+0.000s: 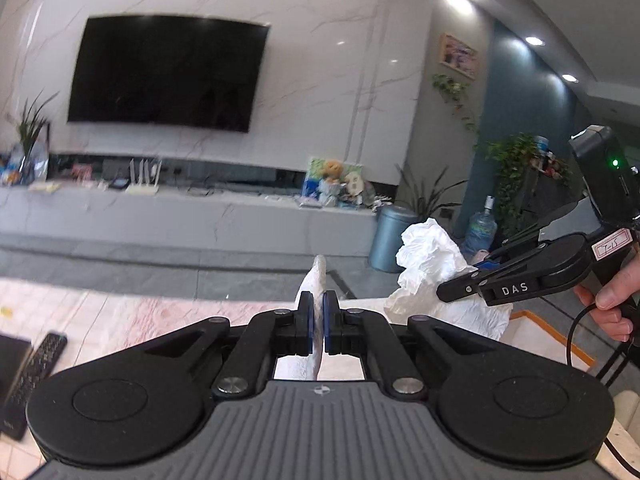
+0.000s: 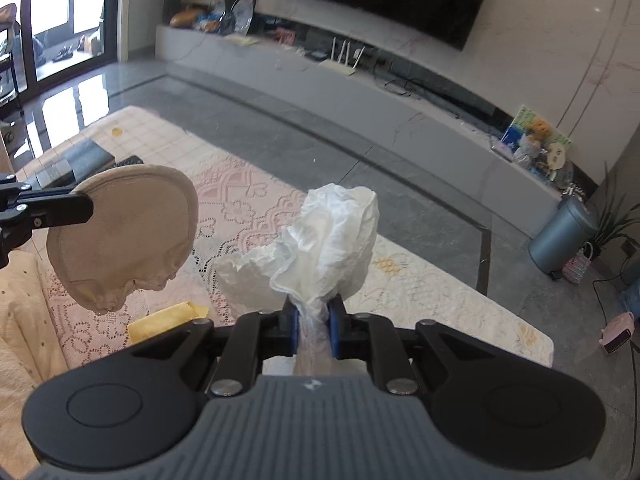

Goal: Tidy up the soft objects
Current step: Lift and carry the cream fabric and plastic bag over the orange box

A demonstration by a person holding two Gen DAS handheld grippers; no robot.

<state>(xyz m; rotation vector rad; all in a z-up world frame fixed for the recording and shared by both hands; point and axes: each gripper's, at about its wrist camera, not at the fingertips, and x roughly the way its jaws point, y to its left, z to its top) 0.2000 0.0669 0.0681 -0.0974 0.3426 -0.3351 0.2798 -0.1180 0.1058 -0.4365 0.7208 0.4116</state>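
Note:
My left gripper (image 1: 319, 322) is shut on a beige round fabric pad (image 1: 316, 280), seen edge-on in the left wrist view. The same pad (image 2: 124, 236) shows face-on at the left of the right wrist view, hanging from the left gripper (image 2: 86, 204) above the table. My right gripper (image 2: 314, 330) is shut on a crumpled white tissue (image 2: 320, 248) and holds it up in the air. In the left wrist view the right gripper (image 1: 472, 280) comes in from the right with the tissue (image 1: 432, 264).
A table with a pink lace cloth (image 2: 248, 204) lies below. A yellow cloth (image 2: 168, 320) lies on it near my right gripper. A remote (image 1: 38, 364) and a dark flat device (image 2: 80, 160) lie at its far left. A cream fabric (image 2: 20, 320) sits at left.

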